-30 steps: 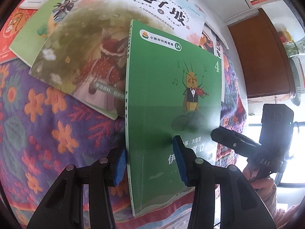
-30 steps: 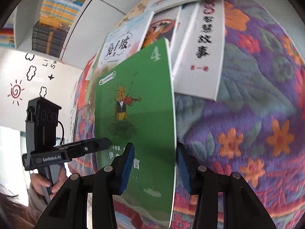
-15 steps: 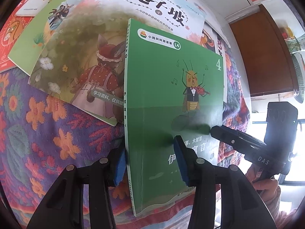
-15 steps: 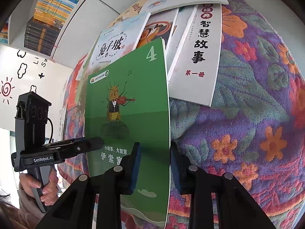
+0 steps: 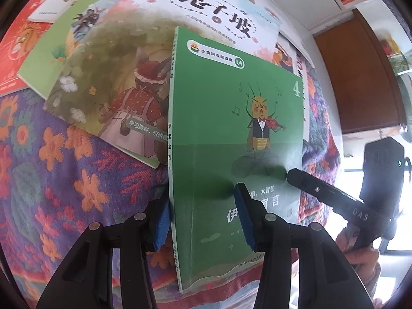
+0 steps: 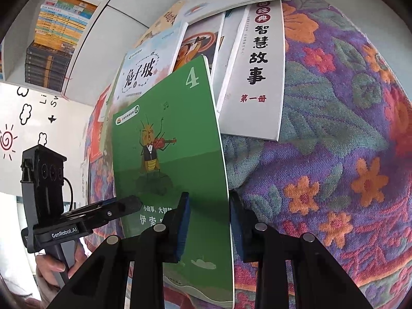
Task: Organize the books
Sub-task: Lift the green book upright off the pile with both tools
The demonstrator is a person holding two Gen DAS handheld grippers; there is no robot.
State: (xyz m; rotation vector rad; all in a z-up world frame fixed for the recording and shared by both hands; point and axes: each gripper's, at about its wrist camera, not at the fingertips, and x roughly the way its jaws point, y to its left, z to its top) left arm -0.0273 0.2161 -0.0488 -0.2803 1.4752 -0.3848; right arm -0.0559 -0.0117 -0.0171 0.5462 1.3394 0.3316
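Note:
A thin green book (image 5: 231,108) with a violin-playing insect and a "4" on its cover is held tilted up off the floral cloth (image 5: 64,170). My left gripper (image 5: 203,219) is shut on its spine edge, one blue pad under the spine and one on the cover. In the right wrist view the same green book (image 6: 167,159) has its open edge between the pads of my right gripper (image 6: 209,224), which is shut on it. The other gripper's finger (image 6: 123,207) rests on the cover's lower left.
Several books lie fanned on the cloth behind: a rabbit picture book (image 5: 123,82), a white title book (image 6: 257,77), red and light green ones at far left. A shelf of stacked books (image 6: 56,38) and a wooden cabinet (image 5: 360,77) stand beyond. A hand (image 5: 365,260) holds the right gripper.
My right gripper's jaws have closed onto the green book's open edge. The left gripper keeps its hold, and the book has barely shifted.

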